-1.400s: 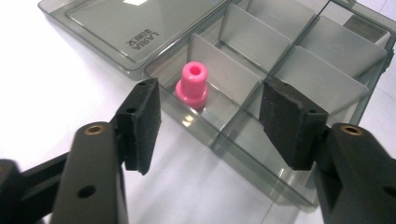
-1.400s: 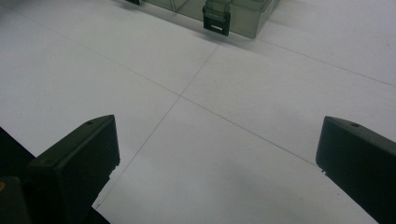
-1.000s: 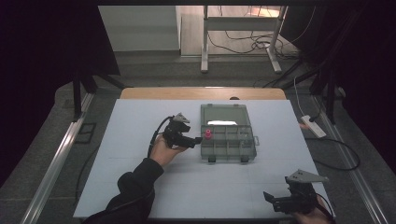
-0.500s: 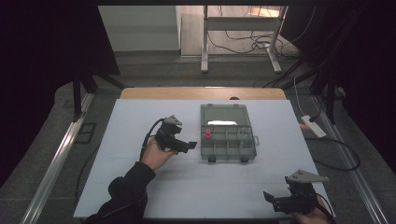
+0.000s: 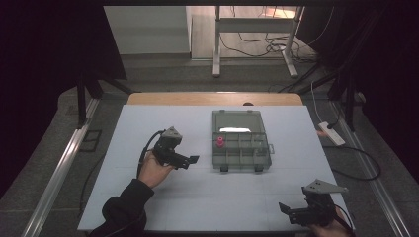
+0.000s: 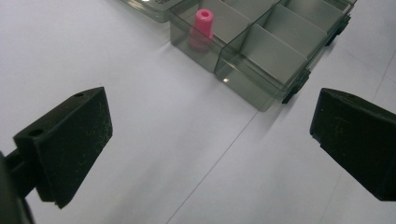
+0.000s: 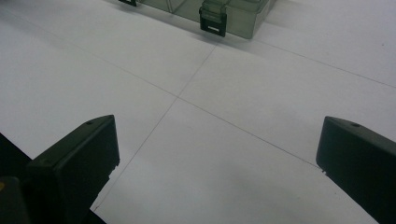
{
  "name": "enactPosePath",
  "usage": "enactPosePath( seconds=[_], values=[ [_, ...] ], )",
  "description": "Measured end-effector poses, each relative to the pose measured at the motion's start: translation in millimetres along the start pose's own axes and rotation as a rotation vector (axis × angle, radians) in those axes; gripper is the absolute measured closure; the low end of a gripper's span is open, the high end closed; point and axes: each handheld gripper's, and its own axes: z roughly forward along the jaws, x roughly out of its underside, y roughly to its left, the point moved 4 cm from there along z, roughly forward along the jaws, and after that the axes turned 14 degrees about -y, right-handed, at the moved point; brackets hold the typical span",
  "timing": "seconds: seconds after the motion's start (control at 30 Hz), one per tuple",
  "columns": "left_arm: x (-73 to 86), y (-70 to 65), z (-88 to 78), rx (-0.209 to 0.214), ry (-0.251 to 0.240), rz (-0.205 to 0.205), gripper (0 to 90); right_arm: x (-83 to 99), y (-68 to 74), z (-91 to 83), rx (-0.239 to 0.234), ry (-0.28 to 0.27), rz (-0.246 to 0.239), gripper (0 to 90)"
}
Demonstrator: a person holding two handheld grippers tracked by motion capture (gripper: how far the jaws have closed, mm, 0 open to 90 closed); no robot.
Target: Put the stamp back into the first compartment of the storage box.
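Opening wide, the left gripper (image 5: 190, 160) jaws hold nothing, pink peg (image 6: 203, 24) in its compartment box (image 6: 261, 51) beyond them; right gripper (image 5: 286, 210) jaws gape empty.

No text, label, brand, number or sign is being shown legibly anywhere in these views. Nothing readable is being carried by the compartment box (image 5: 240, 142), the pink piece (image 6: 203, 22) standing in it, the white table sheet (image 5: 148, 123), or the black jaws. Only thin ruled lines are being seen crossing the sheet.
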Motion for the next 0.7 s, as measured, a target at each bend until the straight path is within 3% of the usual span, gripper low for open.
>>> enactPosePath(
  seconds=[0.2, 0.5, 0.7],
  values=[
    [8.6, -1.3, -16.2, -0.014, -0.018, 0.007, 0.0, 0.0, -0.2, 0.1, 0.002, 0.002, -0.001, 0.0],
    [22.2, -5.5, -37.4, -0.014, -0.049, -0.021, 0.0, 0.1, -0.1, 0.2, 0.004, 0.002, -0.005, 0.0],
    [31.1, -11.1, -50.8, -0.023, -0.064, -0.018, 0.0, 0.0, -0.1, 0.3, 0.005, 0.003, -0.004, 0.0]
  ],
)
